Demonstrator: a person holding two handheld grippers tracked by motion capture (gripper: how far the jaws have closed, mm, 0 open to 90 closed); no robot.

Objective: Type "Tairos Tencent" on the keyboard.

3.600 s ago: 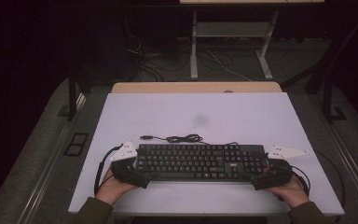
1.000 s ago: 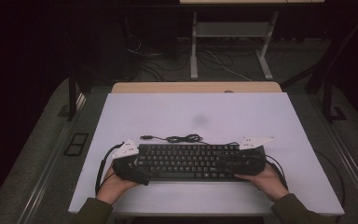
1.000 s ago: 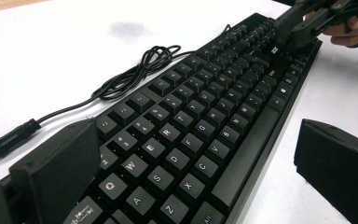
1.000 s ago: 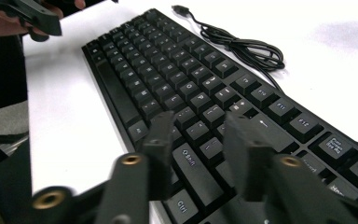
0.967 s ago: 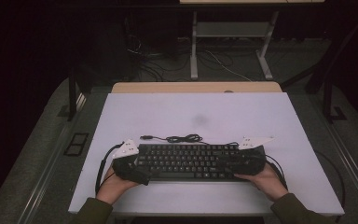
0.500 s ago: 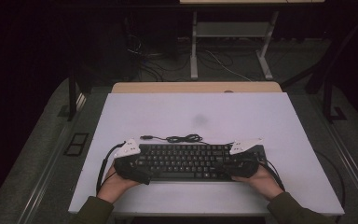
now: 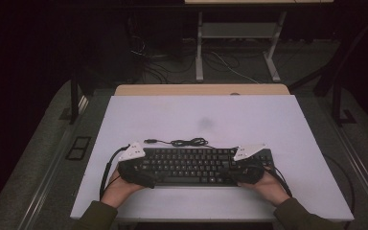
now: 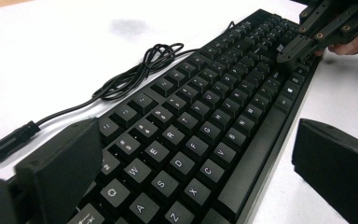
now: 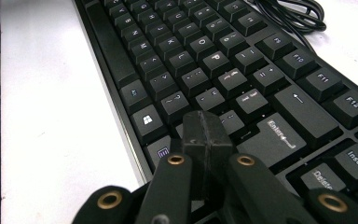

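A black keyboard [image 7: 191, 165] lies flat near the table's front edge, its cable [image 7: 182, 142] bunched just behind it. My left gripper [image 7: 141, 173] straddles the keyboard's left end. In the left gripper view its jaws stand wide, one at the back edge and one off the front edge with white table showing between, so my left gripper [image 8: 193, 172] is open. My right gripper [image 7: 242, 170] hangs over the keys left of the right end. Its jaws meet at one tip [image 9: 207, 135] just above the keys near Enter, holding nothing. The left gripper view also catches the right gripper [image 8: 291, 51] low over the far keys.
The white table [image 7: 196, 115] has a wooden strip [image 7: 201, 89] along its far edge. Beyond it stand a desk frame [image 7: 239, 28] and loose floor cables [image 7: 172, 67]. Both forearms come in from the bottom edge.
My right gripper has slid left from the keyboard's right end onto the keys, and its jaws have come together. The left gripper and the keyboard have stayed put.
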